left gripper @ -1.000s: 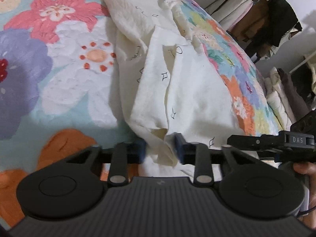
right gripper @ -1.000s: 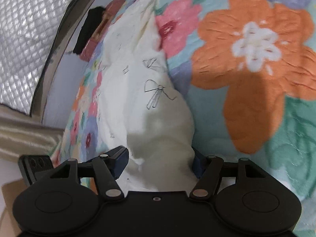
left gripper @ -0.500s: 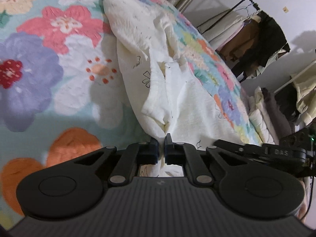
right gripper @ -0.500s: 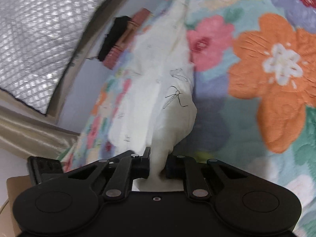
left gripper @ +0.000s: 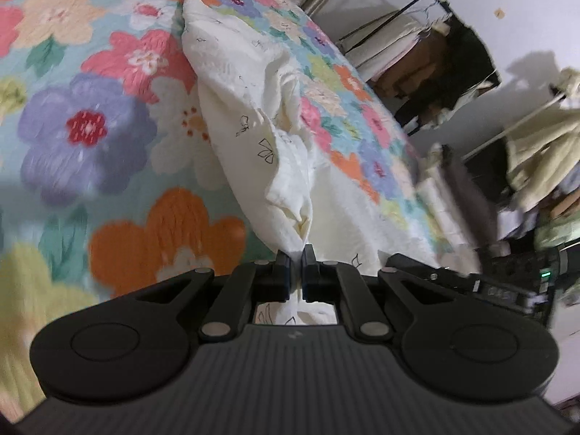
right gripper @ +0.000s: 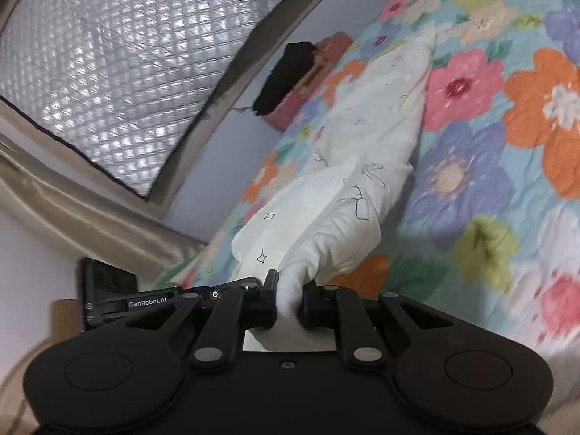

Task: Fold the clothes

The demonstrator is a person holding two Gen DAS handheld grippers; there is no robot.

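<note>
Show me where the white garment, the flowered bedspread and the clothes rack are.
white garment (left gripper: 232, 72), left wrist view, on its spread upper part.
flowered bedspread (left gripper: 83, 134), left wrist view, on the purple flower.
clothes rack (left gripper: 440, 3), left wrist view, on its dark top bar.

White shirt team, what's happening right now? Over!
Left claw shut on cream printed cotton garment. Right claw shut on it too. Nothing blocking on flowered quilt.

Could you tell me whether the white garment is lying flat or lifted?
Lifted at its near edge: both tongs pinch the white garment, tenting it.
</note>
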